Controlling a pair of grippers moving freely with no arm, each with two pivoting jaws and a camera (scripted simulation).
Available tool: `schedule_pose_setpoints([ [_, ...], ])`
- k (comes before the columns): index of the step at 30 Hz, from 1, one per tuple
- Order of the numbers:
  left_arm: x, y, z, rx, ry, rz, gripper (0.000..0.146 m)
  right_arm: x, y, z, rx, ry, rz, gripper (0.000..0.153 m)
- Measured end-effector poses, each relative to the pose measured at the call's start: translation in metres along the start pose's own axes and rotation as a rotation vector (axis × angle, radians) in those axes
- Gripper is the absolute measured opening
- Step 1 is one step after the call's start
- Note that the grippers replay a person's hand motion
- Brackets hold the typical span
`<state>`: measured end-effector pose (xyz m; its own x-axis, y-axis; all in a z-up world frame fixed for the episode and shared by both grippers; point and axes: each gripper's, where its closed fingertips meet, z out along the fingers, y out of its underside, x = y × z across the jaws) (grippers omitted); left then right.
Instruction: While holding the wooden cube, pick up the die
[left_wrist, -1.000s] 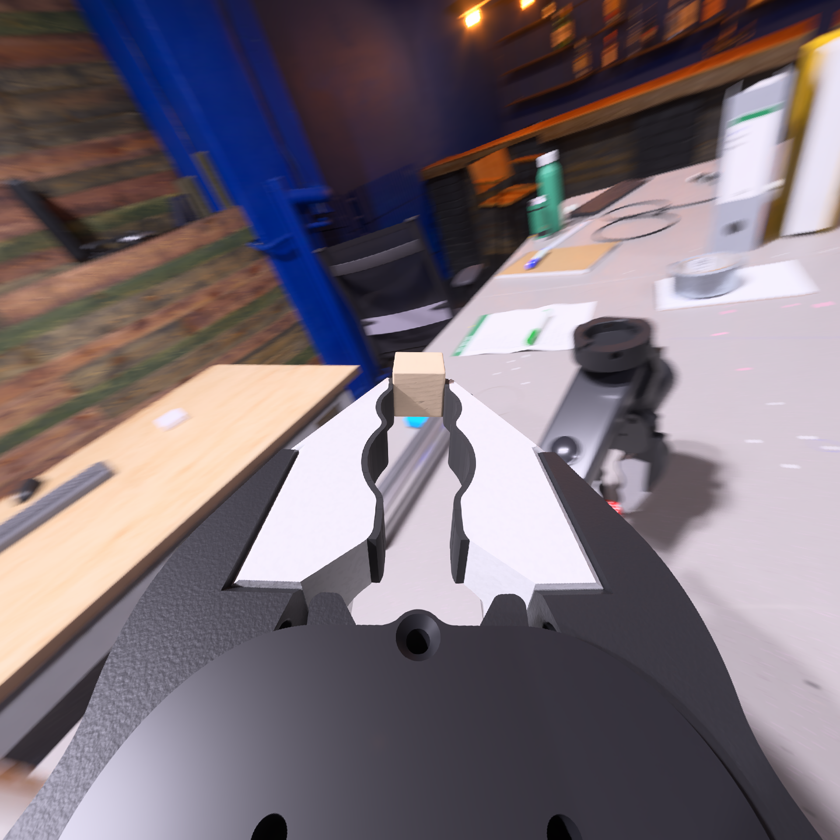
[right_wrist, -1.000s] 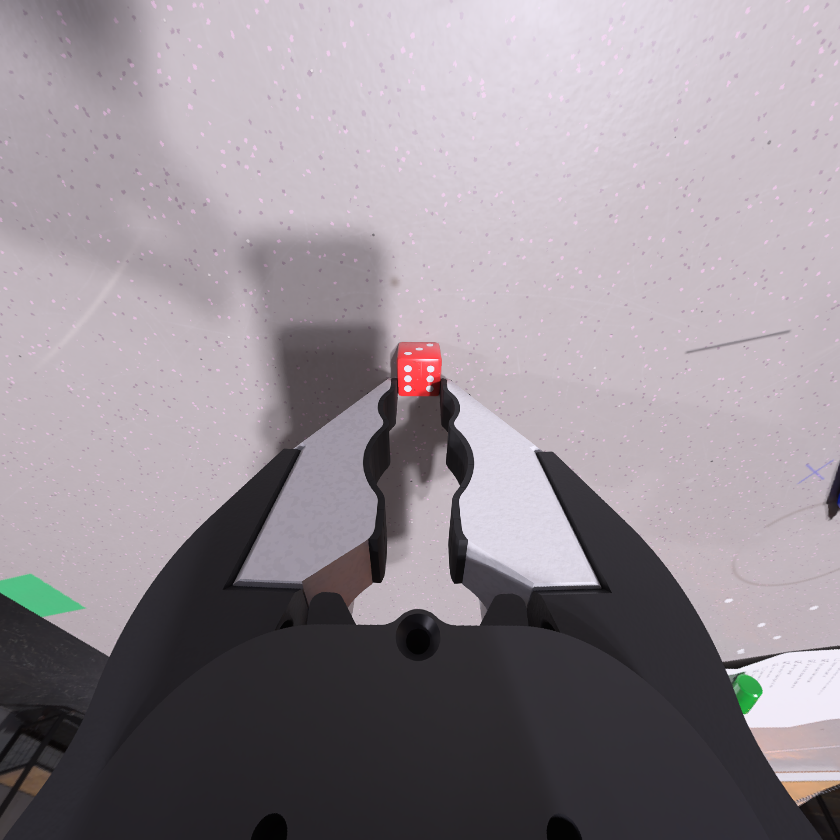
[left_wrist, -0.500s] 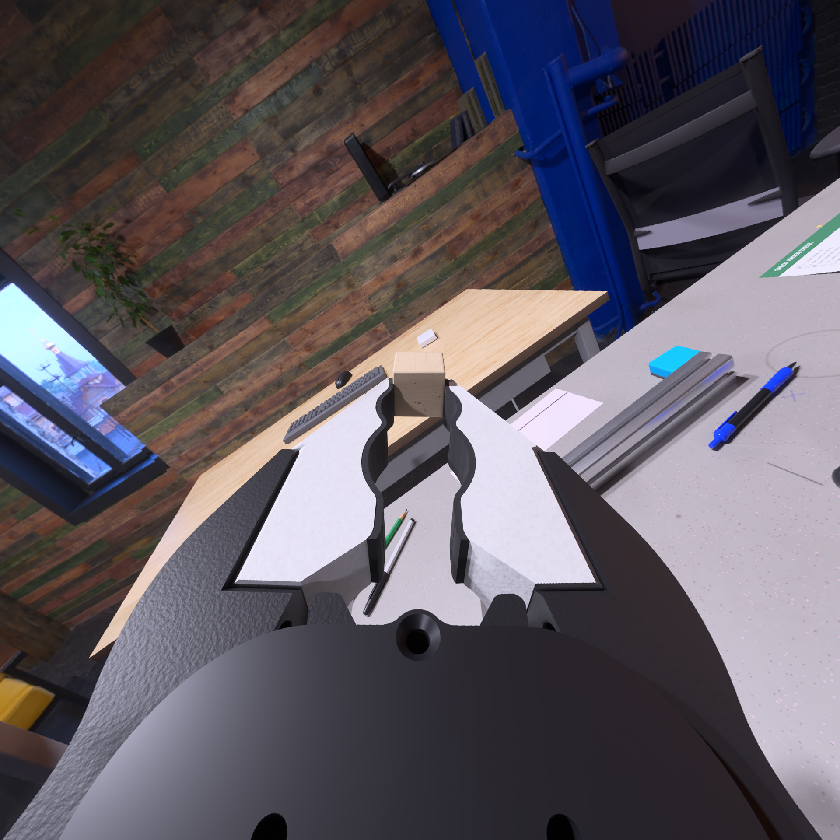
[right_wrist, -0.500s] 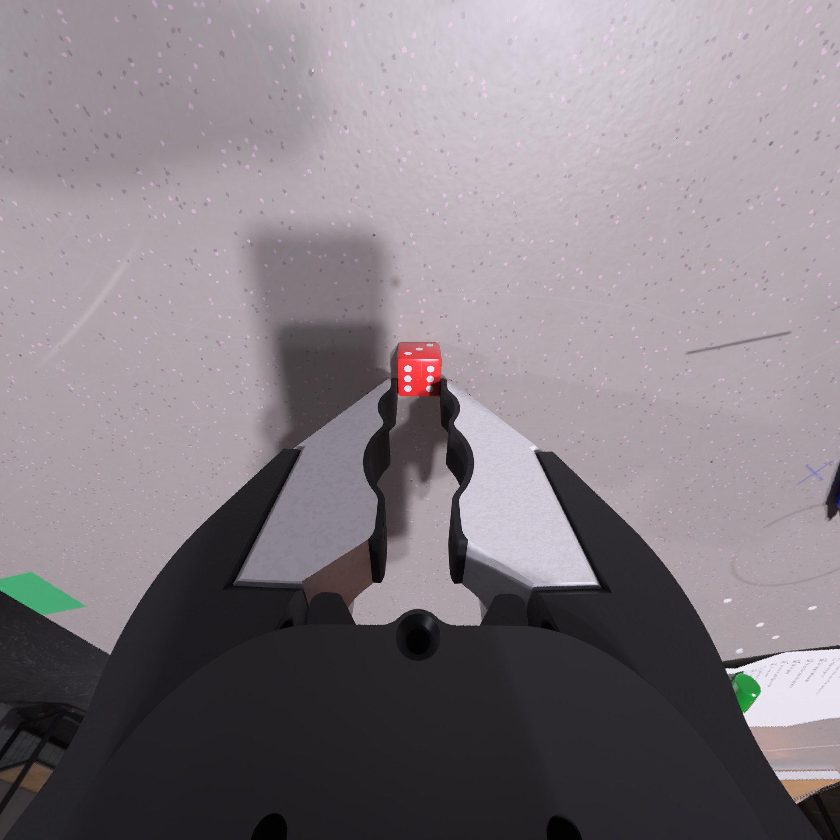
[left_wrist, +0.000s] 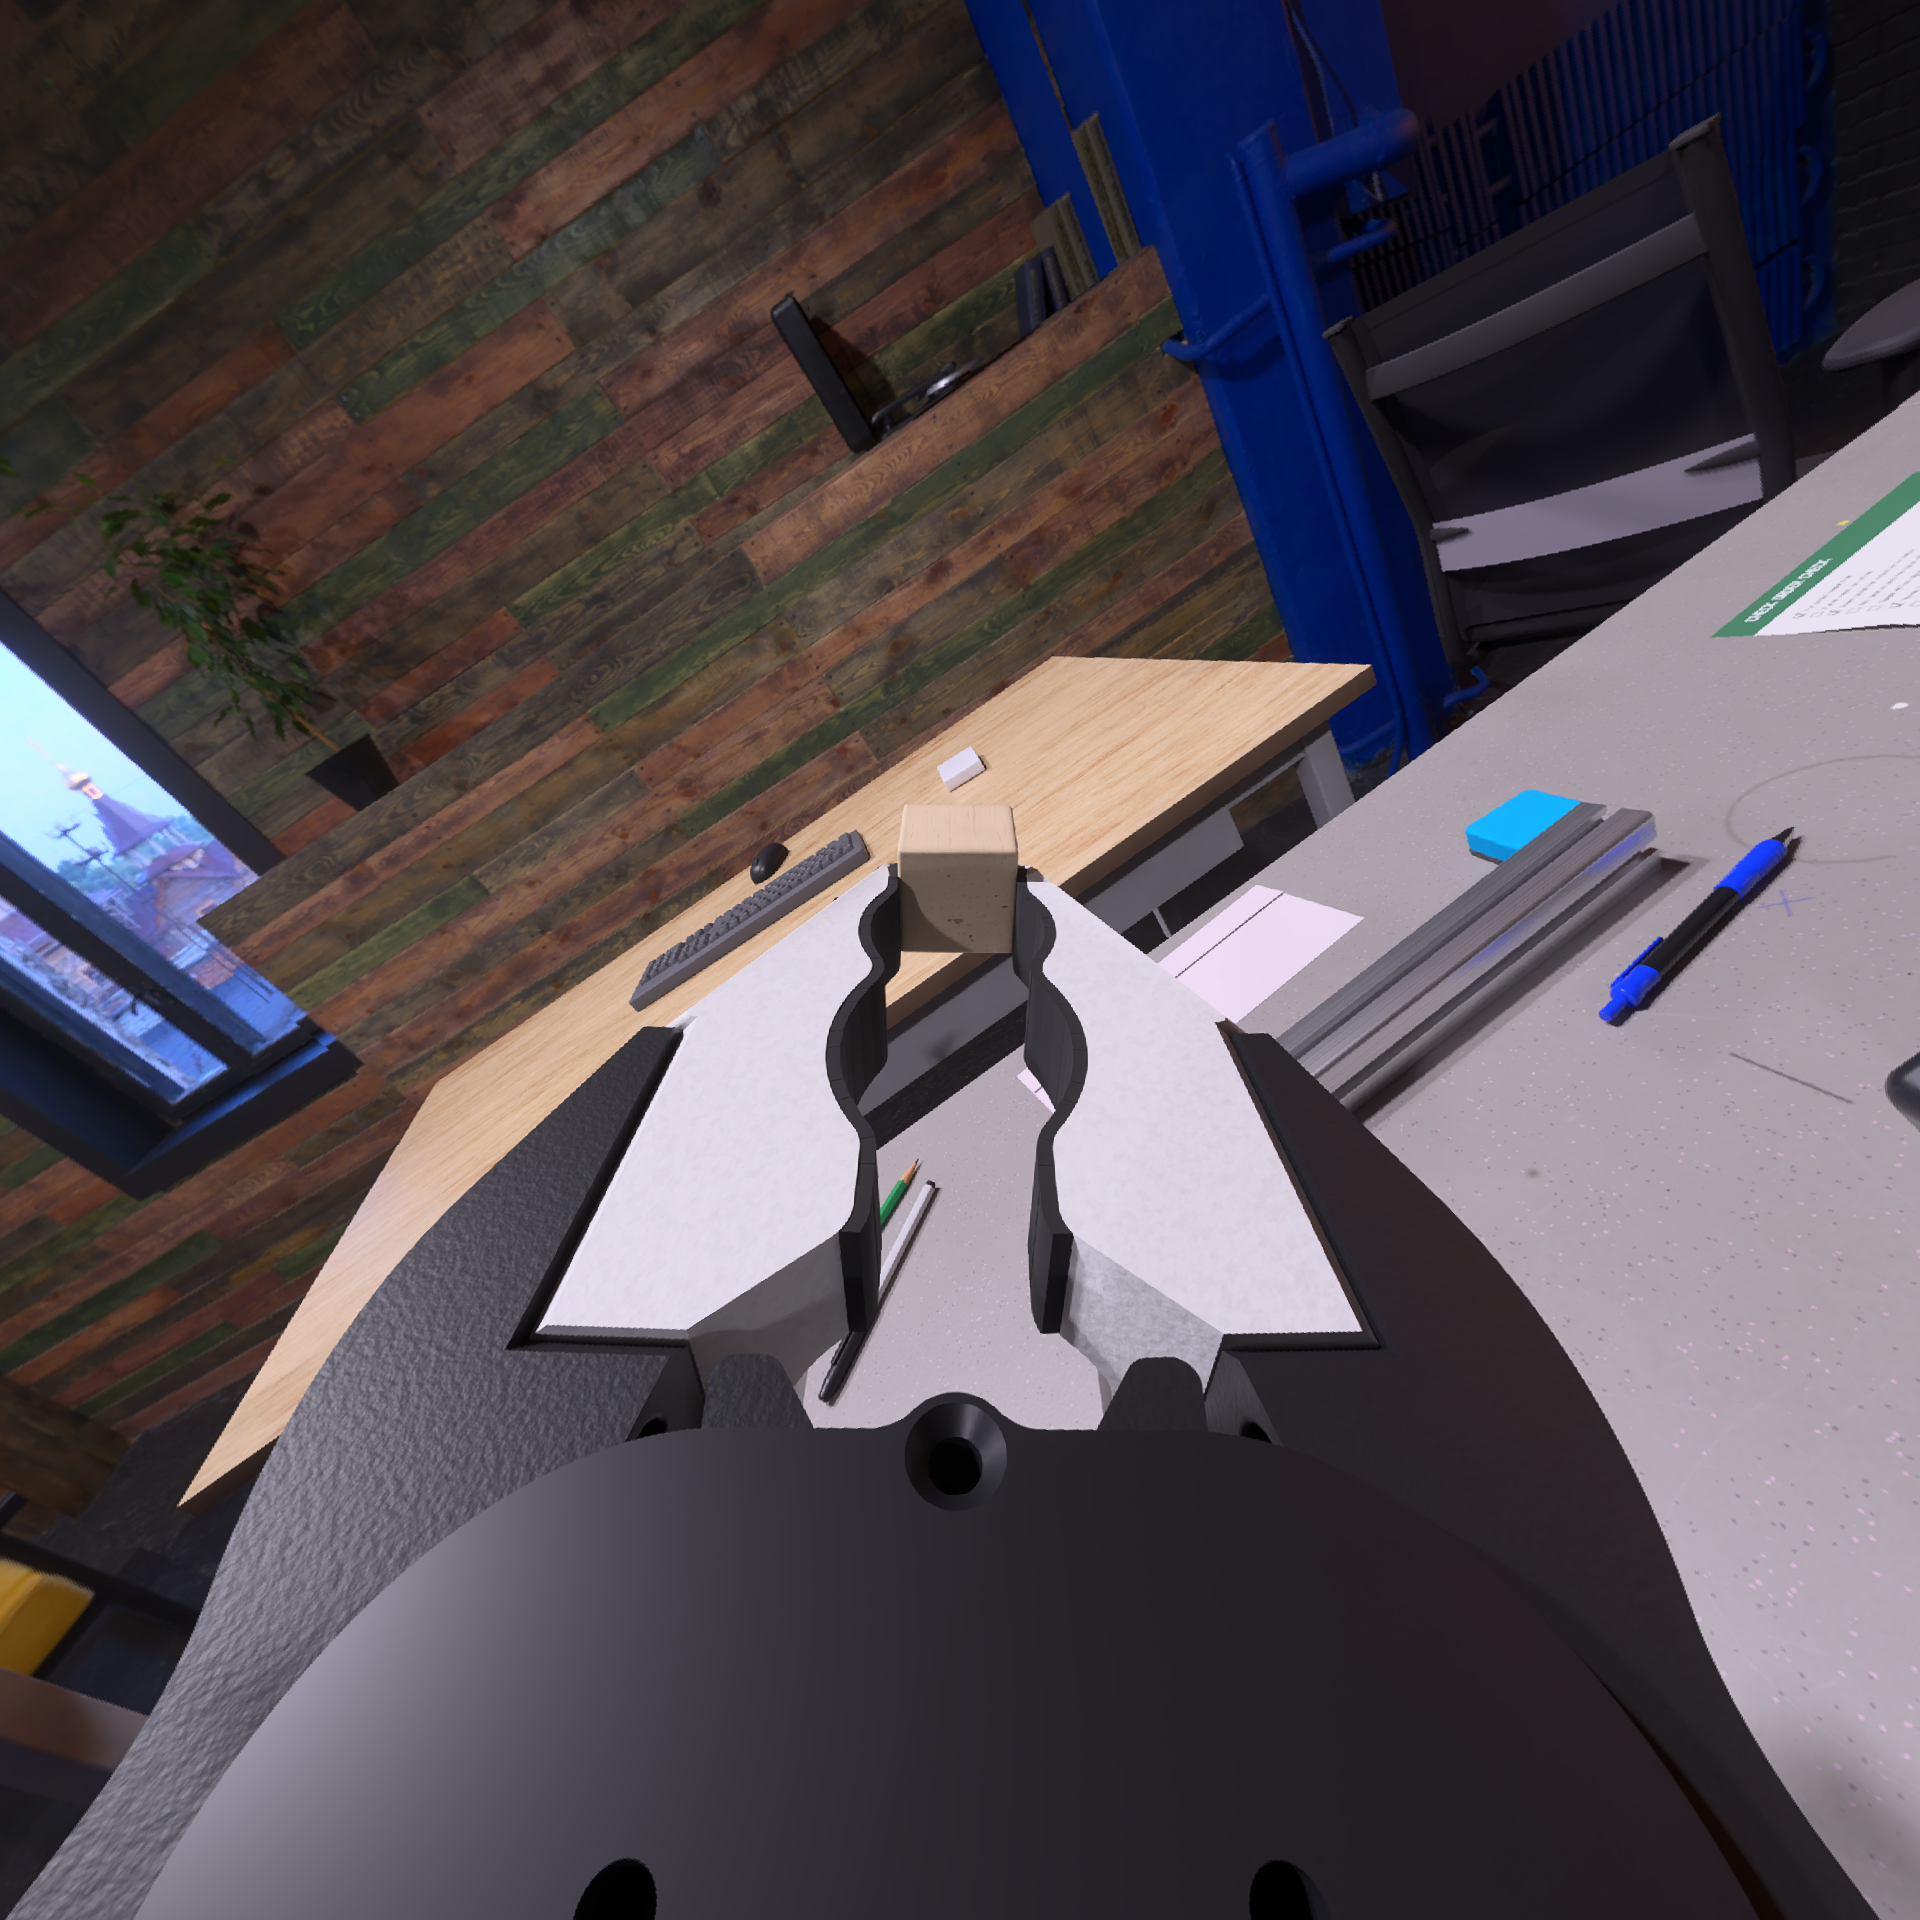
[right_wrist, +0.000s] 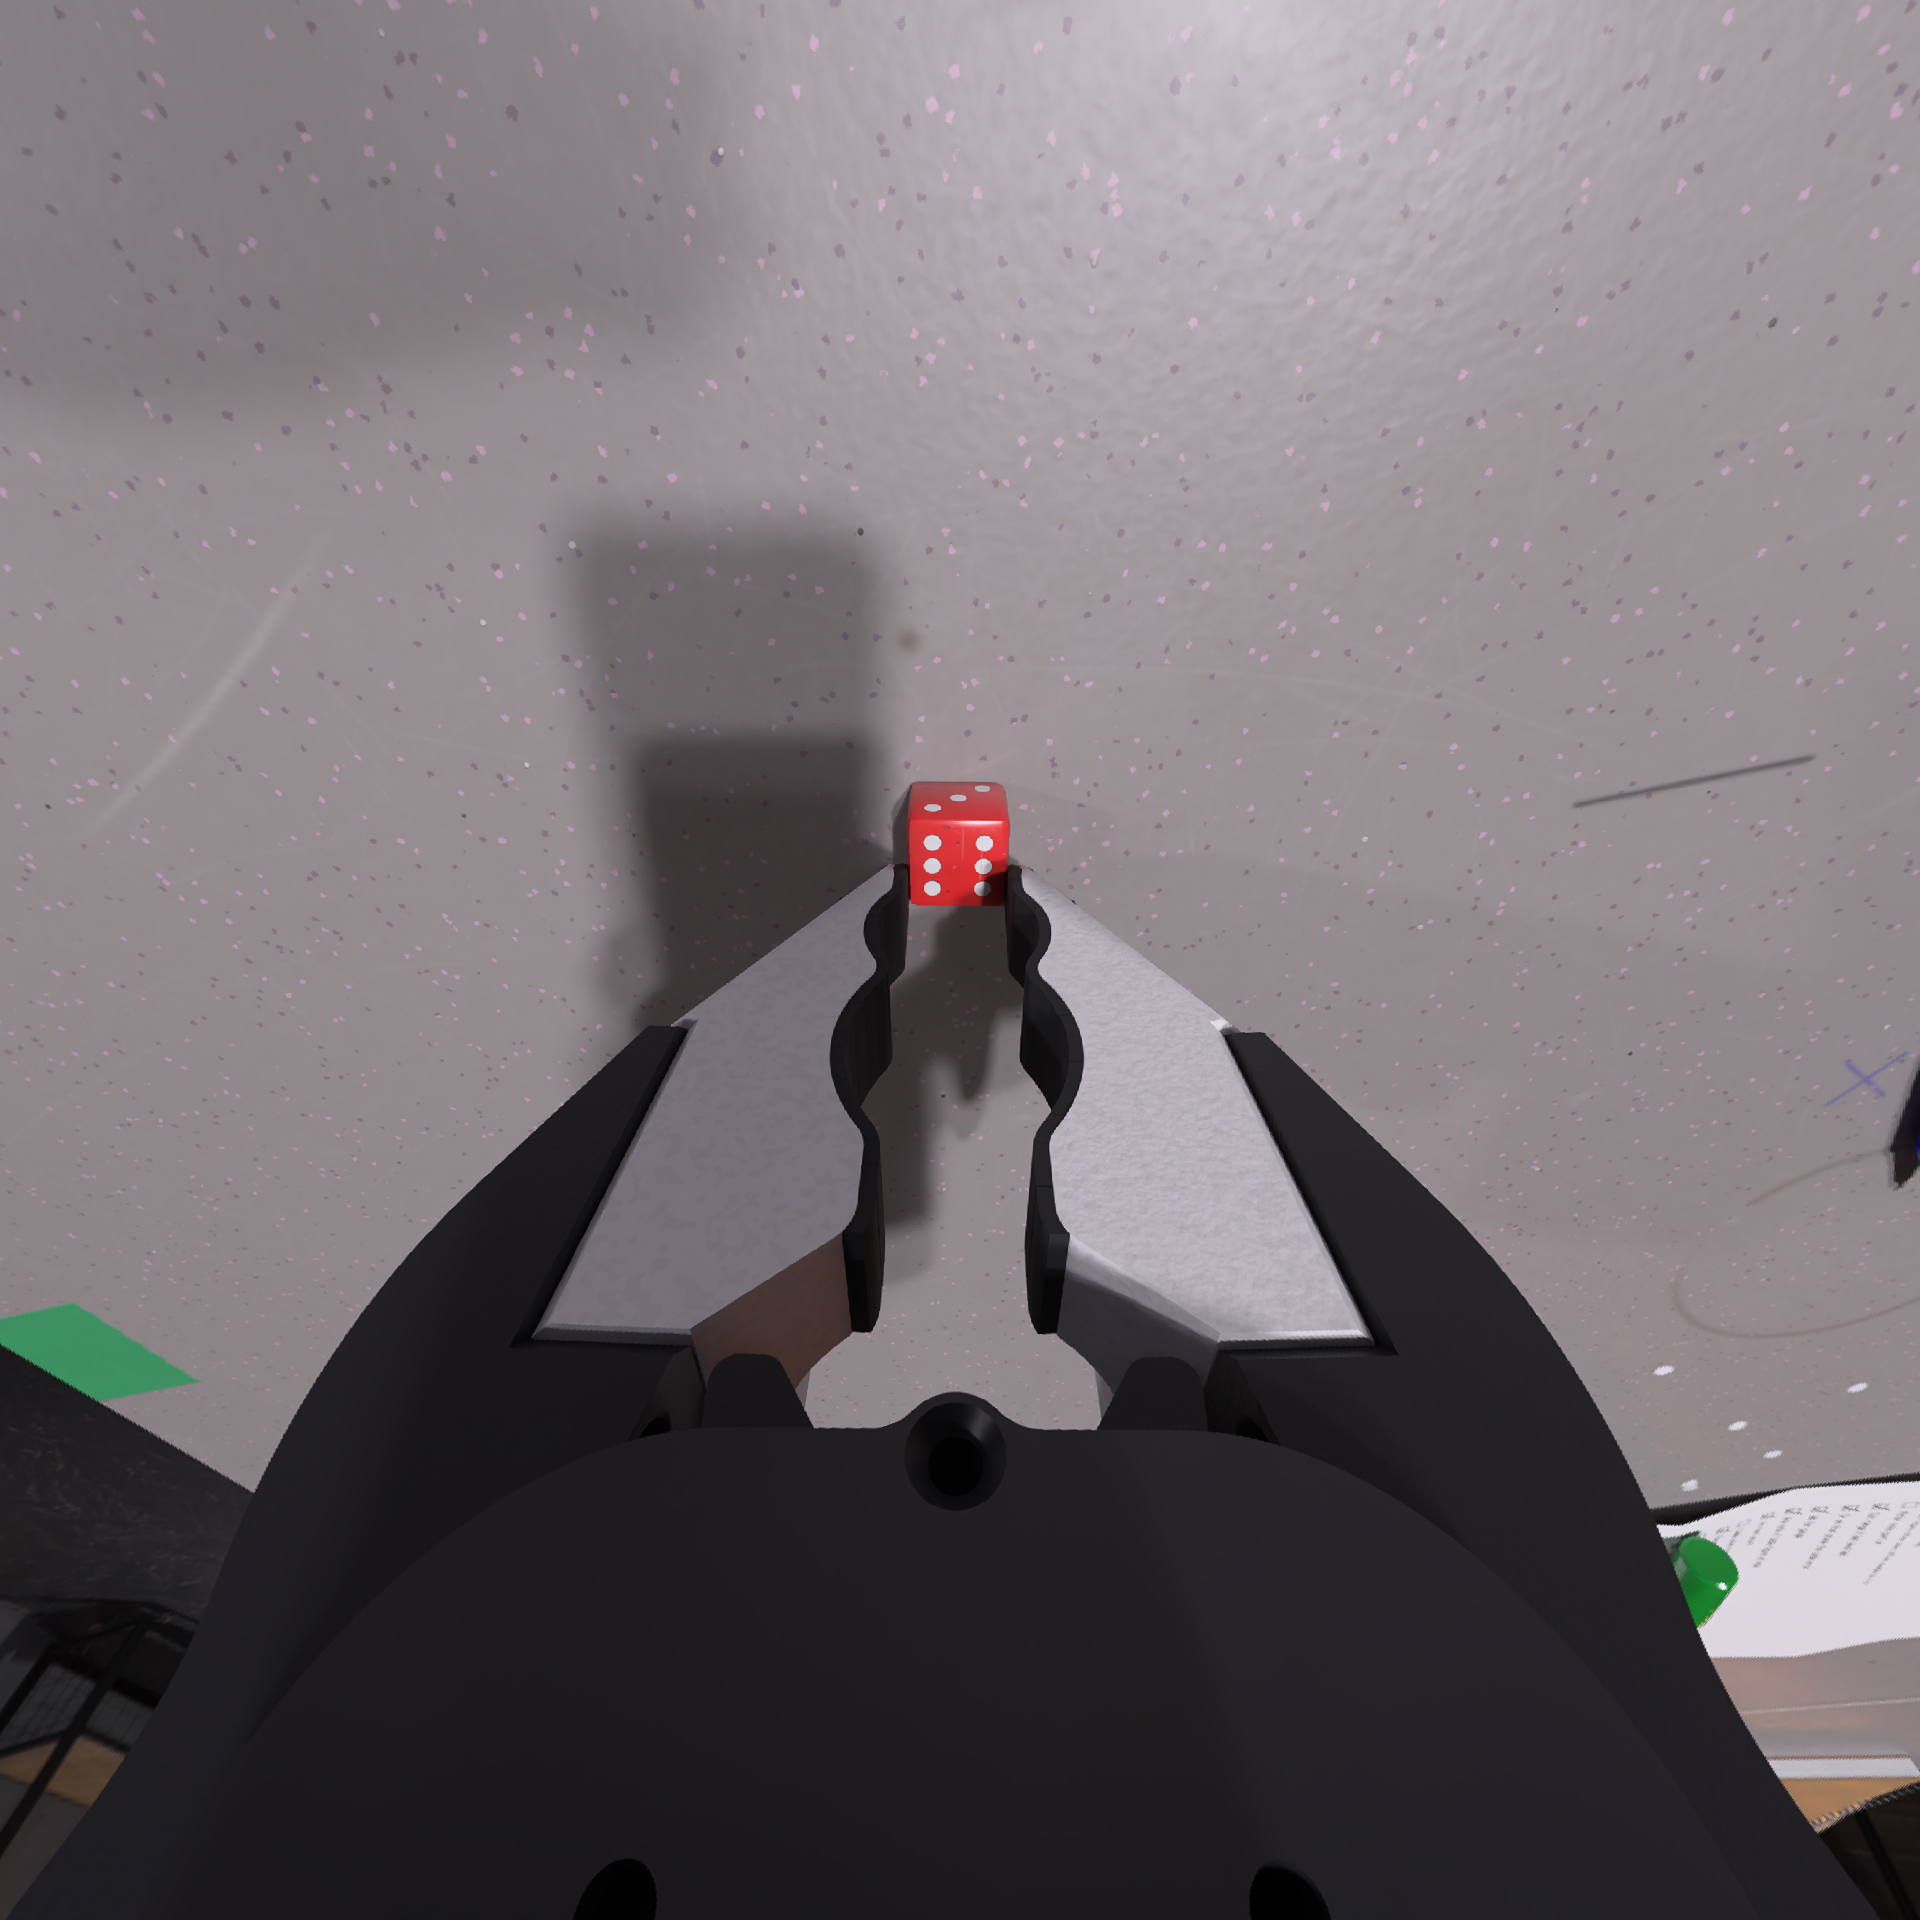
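Note:
In the left wrist view my left gripper (left_wrist: 957, 885) is shut on the pale wooden cube (left_wrist: 954, 868), pinched at the fingertips and held up in the air above the grey table's (left_wrist: 1610, 1195) left edge. In the right wrist view my right gripper (right_wrist: 956, 878) points down at the speckled grey table (right_wrist: 1247, 416). Its fingertips are closed on the two sides of the small red die (right_wrist: 956, 842) with white pips. I cannot tell whether the die rests on the table or hangs just above it. Neither gripper shows in the other's view.
On the grey table lie a blue pen (left_wrist: 1694, 925), grey metal rails (left_wrist: 1475, 945), a cyan block (left_wrist: 1522, 821), a white sheet (left_wrist: 1257, 940) and a pencil (left_wrist: 899, 1195). A wooden desk (left_wrist: 1143, 748) with a keyboard (left_wrist: 748, 920) stands beyond. A printed sheet (right_wrist: 1808, 1579) lies at lower right.
The left gripper, still holding the cube, swung away from the table's middle toward the wood-panelled wall a second ago and has barely moved since. The right gripper and die have not moved.

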<state>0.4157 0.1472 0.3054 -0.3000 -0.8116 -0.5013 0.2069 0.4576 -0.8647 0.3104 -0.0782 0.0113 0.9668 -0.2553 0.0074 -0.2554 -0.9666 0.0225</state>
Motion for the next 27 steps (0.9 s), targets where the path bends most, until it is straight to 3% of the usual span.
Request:
schedule_pose_setpoints([
  [9,0.0,0.003,0.002,-0.016,0.0,0.009,0.02,0.007,-0.001,-0.009,-0.003,0.068,0.019,0.018],
  [15,0.001,0.004,0.002,-0.023,0.004,0.012,0.02,0.035,-0.003,-0.044,0.066,0.287,0.113,0.018],
  [18,0.001,0.005,0.002,-0.025,0.013,0.002,0.02,0.06,-0.004,-0.078,0.144,0.472,0.255,0.018],
  [22,0.003,0.005,0.003,-0.025,0.032,-0.014,0.02,0.087,-0.006,-0.156,0.43,0.804,0.447,0.018],
  [25,0.005,0.005,0.003,-0.024,0.048,-0.021,0.02,0.088,0.007,-0.217,0.622,1.062,0.53,0.018],
  [27,0.008,0.005,0.003,-0.025,0.059,-0.024,0.02,0.082,0.016,-0.243,0.697,1.15,0.559,0.018],
])
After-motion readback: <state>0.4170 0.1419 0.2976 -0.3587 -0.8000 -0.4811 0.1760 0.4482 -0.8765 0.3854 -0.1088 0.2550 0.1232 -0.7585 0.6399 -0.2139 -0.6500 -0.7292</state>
